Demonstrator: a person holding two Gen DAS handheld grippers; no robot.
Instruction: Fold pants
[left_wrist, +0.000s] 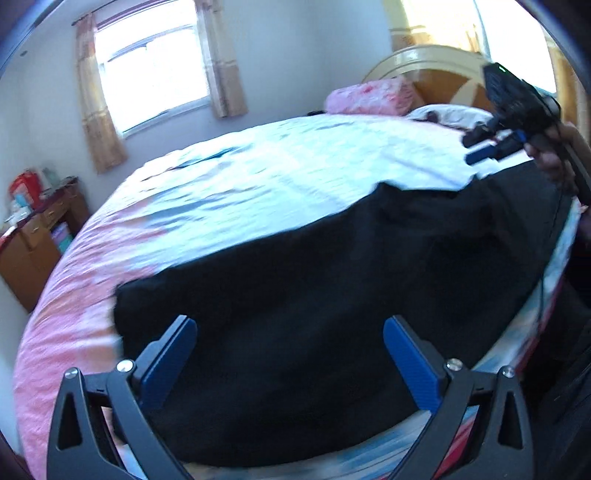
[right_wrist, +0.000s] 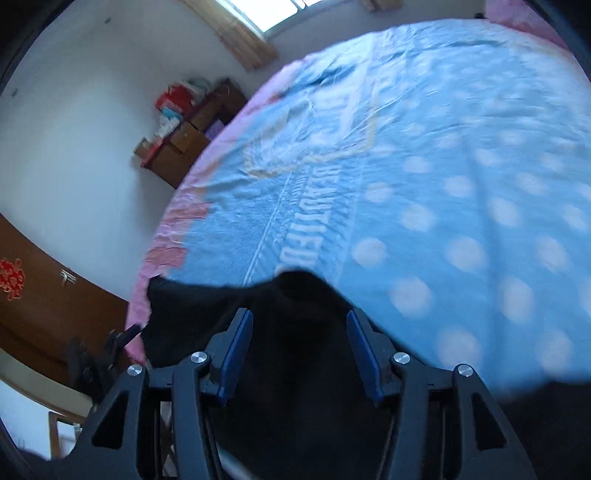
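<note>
Black pants (left_wrist: 314, 280) lie spread along the near edge of the bed (left_wrist: 221, 184), from lower left to upper right. My left gripper (left_wrist: 290, 328) is open, its blue fingers wide apart just above the pants' left end. My right gripper (left_wrist: 476, 147) shows at the far right, held in a hand above the pants' other end. In the right wrist view the right gripper (right_wrist: 299, 321) is open, over a raised hump of the black pants (right_wrist: 295, 332) on the blue dotted sheet (right_wrist: 443, 184).
A pink pillow (left_wrist: 369, 96) and a wooden headboard (left_wrist: 436, 70) stand at the bed's far end. A wooden desk (left_wrist: 33, 236) with boxes sits at the left wall under a curtained window (left_wrist: 151, 70). A brown door (right_wrist: 48, 302) is at the left.
</note>
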